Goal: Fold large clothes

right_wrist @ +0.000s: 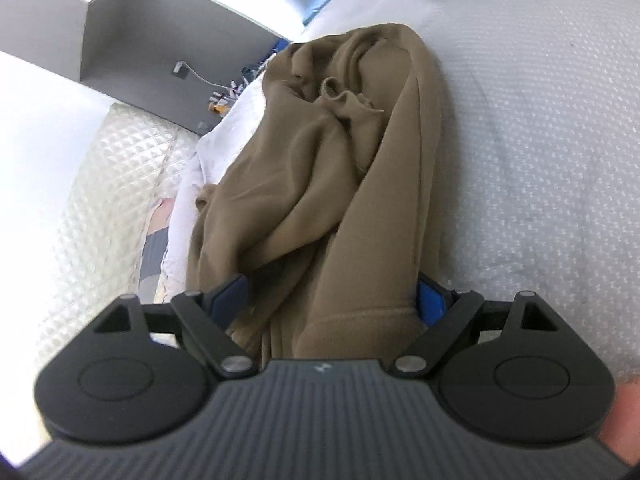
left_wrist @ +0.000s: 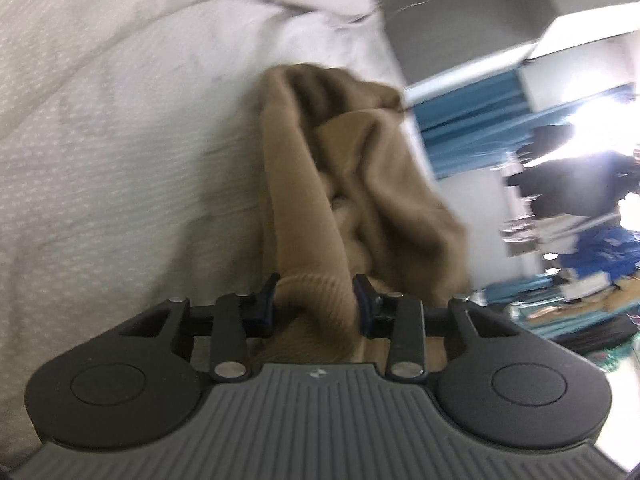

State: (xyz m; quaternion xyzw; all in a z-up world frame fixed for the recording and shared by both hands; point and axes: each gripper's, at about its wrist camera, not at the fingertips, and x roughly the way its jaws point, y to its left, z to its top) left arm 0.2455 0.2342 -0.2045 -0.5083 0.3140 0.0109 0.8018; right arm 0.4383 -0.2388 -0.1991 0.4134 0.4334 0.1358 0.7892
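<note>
Left hand-held gripper pinches the tan sweatshirt's ribbed hem; right hand-held gripper spread wide around bunched fabric on the bed.

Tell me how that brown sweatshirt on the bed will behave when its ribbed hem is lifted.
The brown sweatshirt will likely flop and drape: it lies in soft crumpled folds on the white bedcover. It looks thick, so probably fairly heavy. The ribbed hem between the left gripper fingers should resist slipping.
</note>
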